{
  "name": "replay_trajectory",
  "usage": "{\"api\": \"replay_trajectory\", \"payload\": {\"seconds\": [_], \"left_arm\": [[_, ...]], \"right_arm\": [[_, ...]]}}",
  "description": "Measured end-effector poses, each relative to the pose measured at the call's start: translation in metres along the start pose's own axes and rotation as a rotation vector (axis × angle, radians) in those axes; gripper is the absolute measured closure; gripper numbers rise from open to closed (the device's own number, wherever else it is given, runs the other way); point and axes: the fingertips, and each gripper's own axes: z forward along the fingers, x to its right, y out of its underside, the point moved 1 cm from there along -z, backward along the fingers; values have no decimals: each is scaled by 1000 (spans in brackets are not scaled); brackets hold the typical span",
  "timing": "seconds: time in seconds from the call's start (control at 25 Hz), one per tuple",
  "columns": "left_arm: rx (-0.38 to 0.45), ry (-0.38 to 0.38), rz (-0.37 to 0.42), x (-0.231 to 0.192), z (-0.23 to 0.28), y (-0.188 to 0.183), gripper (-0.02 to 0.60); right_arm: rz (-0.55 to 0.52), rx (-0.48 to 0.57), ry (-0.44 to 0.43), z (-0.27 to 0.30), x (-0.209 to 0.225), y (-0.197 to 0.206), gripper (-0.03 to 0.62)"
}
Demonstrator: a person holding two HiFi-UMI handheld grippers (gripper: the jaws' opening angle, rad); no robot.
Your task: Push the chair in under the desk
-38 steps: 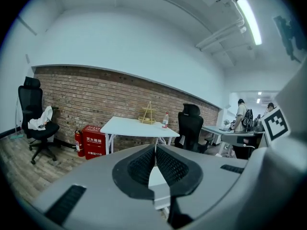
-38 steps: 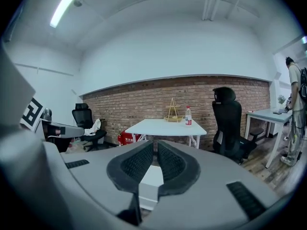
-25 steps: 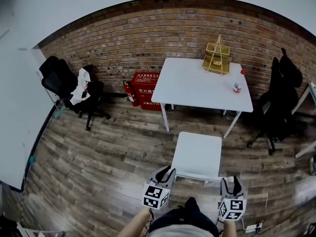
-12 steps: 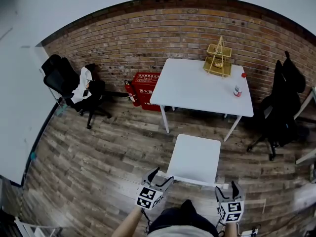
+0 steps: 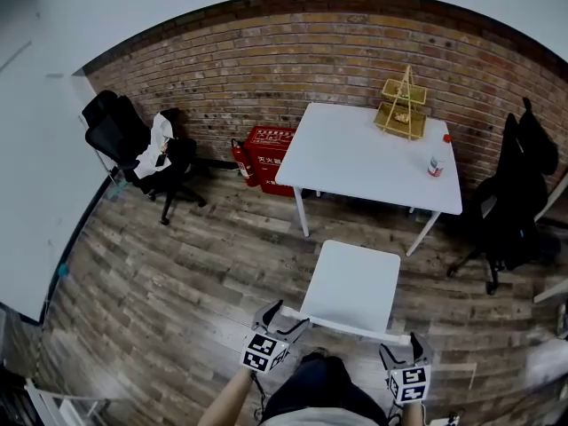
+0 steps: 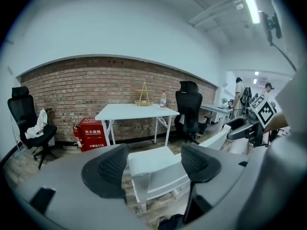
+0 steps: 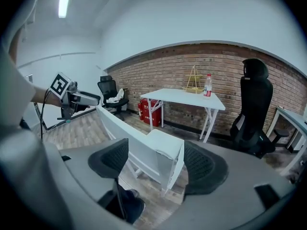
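The white chair (image 5: 352, 284) stands on the wood floor a little in front of the white desk (image 5: 355, 158), its seat outside the desk. My left gripper (image 5: 280, 316) is at the backrest's left end and my right gripper (image 5: 401, 351) at its right end. Both sets of jaws are opening. In the left gripper view the backrest corner (image 6: 144, 169) lies between the spread pads of the left gripper (image 6: 152, 164), not pressed. In the right gripper view the other corner (image 7: 168, 162) sits inside the right gripper (image 7: 158, 163) likewise.
A wire rack (image 5: 404, 105) and a bottle (image 5: 435, 162) stand on the desk. A red fire box (image 5: 266, 158) sits by the brick wall beside the desk's left legs. Black office chairs stand at left (image 5: 133, 149) and right (image 5: 515, 193).
Both grippers' jaws have spread apart around the backrest's ends. The grippers sit lower in the head view than before; the chair keeps about the same gap to the desk.
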Motion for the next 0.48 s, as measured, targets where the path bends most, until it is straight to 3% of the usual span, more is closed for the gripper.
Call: {"api": "replay_trajectory", "payload": {"seconds": [0.08,0.32,0.48], "left_arm": [[-7,1,-8,-10,2,1,235],[-80,129,19,-12,13,21,235],[-72,192,-70,-15,16,26,232]], "right_arm": [[6,-16,0,5,-1,5,246],[46,-46,22,12,-1,15,247],[95,-33,29,16,1,12,247]]}}
